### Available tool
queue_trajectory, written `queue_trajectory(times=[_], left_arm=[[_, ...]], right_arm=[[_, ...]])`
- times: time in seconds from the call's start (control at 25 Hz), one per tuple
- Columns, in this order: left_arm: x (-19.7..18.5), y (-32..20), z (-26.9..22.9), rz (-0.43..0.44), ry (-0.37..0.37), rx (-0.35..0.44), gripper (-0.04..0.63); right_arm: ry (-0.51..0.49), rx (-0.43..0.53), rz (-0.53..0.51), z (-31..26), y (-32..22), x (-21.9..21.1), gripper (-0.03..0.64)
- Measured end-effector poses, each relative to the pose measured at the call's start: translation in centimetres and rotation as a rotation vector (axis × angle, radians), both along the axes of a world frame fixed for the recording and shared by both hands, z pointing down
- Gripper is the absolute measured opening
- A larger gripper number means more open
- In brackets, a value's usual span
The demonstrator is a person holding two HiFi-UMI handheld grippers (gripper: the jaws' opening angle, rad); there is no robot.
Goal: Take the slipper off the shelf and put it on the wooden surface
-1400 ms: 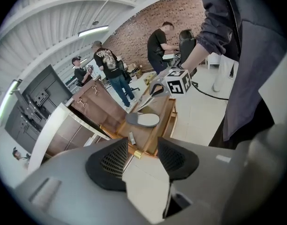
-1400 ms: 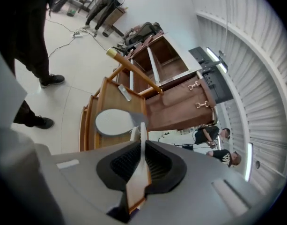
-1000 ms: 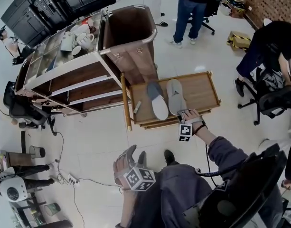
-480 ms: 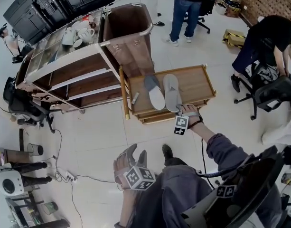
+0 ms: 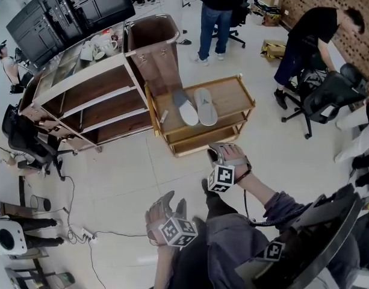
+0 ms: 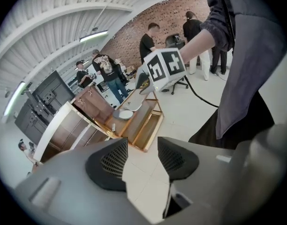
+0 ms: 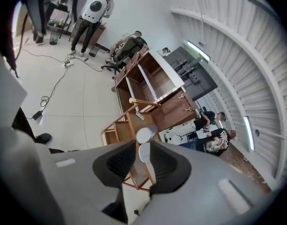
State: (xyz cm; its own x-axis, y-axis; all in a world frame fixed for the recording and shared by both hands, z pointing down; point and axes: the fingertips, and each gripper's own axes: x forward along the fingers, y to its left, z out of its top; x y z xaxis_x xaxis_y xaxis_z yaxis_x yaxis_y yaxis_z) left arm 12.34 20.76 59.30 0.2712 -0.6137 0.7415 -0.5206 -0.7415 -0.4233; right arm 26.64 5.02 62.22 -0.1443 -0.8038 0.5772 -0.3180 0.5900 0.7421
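Two slippers lie side by side on the top of the low wooden cart (image 5: 235,94): a grey-and-white slipper (image 5: 185,108) and a grey slipper (image 5: 205,106). My right gripper (image 5: 215,154) hovers over the floor in front of the cart, apart from both slippers. Its jaws are closing with nothing between them. In the right gripper view (image 7: 142,159) the two slippers (image 7: 145,136) show far off through the gap. My left gripper (image 5: 167,205) hangs low near my body, open and empty (image 6: 141,159). The cart's slippers (image 6: 126,114) are small in its view.
A wooden shelf unit (image 5: 91,92) with cups on top stands left of the cart, and a brown bin (image 5: 153,44) sits behind it. Several people and office chairs (image 5: 325,98) are at the back and right. Cables run across the floor (image 5: 106,230).
My right gripper has left the grey slipper on the cart and drawn back toward me. The cart now sits farther away in view. The left gripper has stayed put.
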Motion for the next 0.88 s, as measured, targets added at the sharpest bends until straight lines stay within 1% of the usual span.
queue_trajectory(times=[0.12, 0.2, 0.32, 0.44, 0.6, 0.72, 0.88], left_arm=[[0.4, 3.8, 0.7, 0.048, 0.01, -0.023, 0.218], [1.0, 5.0, 0.9, 0.078, 0.023, -0.022, 0.218], [2.3, 5.4, 0.7, 0.123, 0.039, -0.007, 0.208], [3.3, 6.7, 0.3, 0.145, 0.043, 0.001, 0.186], [4.5, 7.2, -0.4, 0.166, 0.037, 0.02, 0.183], [5.2, 7.4, -0.7, 0.179, 0.034, 0.043, 0.183], [5.5, 8.4, -0.5, 0.165, 0.029, 0.031, 0.183]], right_arm=[[-0.057, 0.041, 0.02, -3.5, 6.3, -1.4, 0.064], [-0.079, 0.055, 0.048, -5.0, 9.5, -1.3, 0.049], [-0.099, 0.066, 0.102, -6.1, 12.7, -0.2, 0.003], [-0.118, 0.055, 0.12, -6.3, 15.6, 0.6, 0.002], [-0.148, 0.079, 0.137, -8.2, 17.2, 1.8, 0.002], [-0.172, 0.099, 0.137, -8.5, 17.8, 2.6, 0.002], [-0.193, 0.098, 0.124, -9.5, 18.8, 2.7, 0.002]])
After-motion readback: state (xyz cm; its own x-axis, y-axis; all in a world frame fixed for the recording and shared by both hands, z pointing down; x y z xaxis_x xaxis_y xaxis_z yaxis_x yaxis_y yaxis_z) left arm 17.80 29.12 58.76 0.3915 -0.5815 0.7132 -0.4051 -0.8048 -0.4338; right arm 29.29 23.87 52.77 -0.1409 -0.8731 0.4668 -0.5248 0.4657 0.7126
